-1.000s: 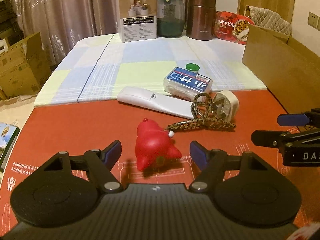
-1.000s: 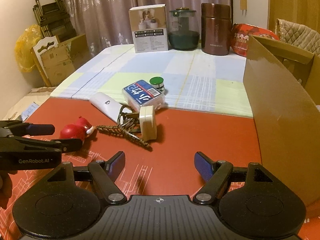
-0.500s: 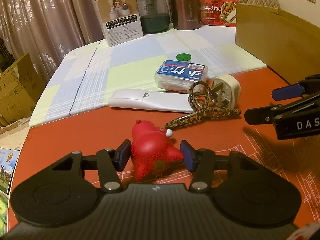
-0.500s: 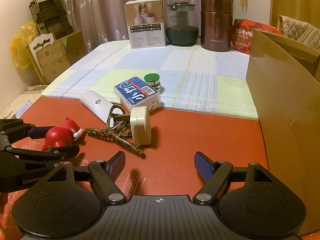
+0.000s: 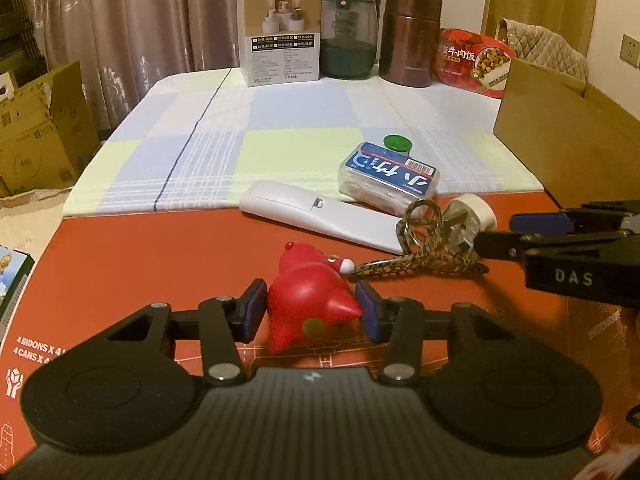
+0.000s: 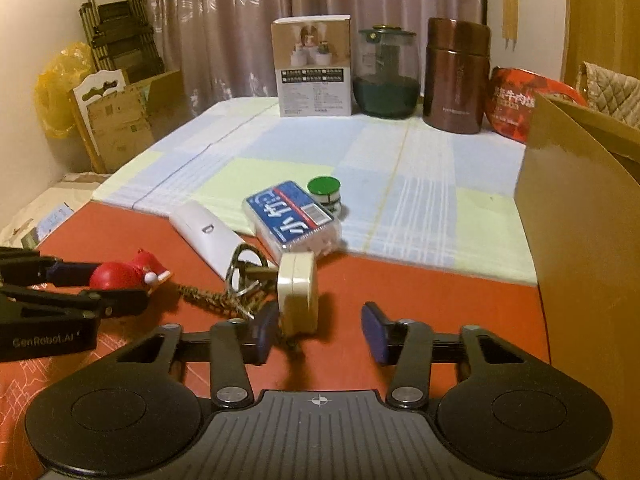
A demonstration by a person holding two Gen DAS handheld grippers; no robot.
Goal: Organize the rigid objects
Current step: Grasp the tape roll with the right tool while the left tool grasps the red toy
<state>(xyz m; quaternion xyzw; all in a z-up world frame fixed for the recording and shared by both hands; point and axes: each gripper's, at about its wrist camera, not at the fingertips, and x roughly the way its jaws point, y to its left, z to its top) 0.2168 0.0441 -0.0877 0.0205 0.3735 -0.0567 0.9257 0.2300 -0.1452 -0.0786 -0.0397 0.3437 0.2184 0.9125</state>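
Left wrist view: left gripper [image 5: 311,310] is clamped on the glossy red rubber toy figure [image 5: 310,302], both blue pads touching its flanks, toy's white-tipped nose pointing up and right toward the braided brown key strap [image 5: 416,265] on the red mat [image 5: 140,252]. Right wrist view: right gripper [image 6: 320,330] holds nothing, jaws spread, the cream plastic wall plug [image 6: 298,294] standing upright just beyond and nearer the left pad, so this arm is plainly closer to it; the tan cardboard box [image 6: 580,216] stands to its right, probably the drop-off.

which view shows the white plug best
The right wrist view: the white plug stands close and unobstructed, just ahead of the open right gripper. In the left wrist view it sits farther off, partly behind the key ring.
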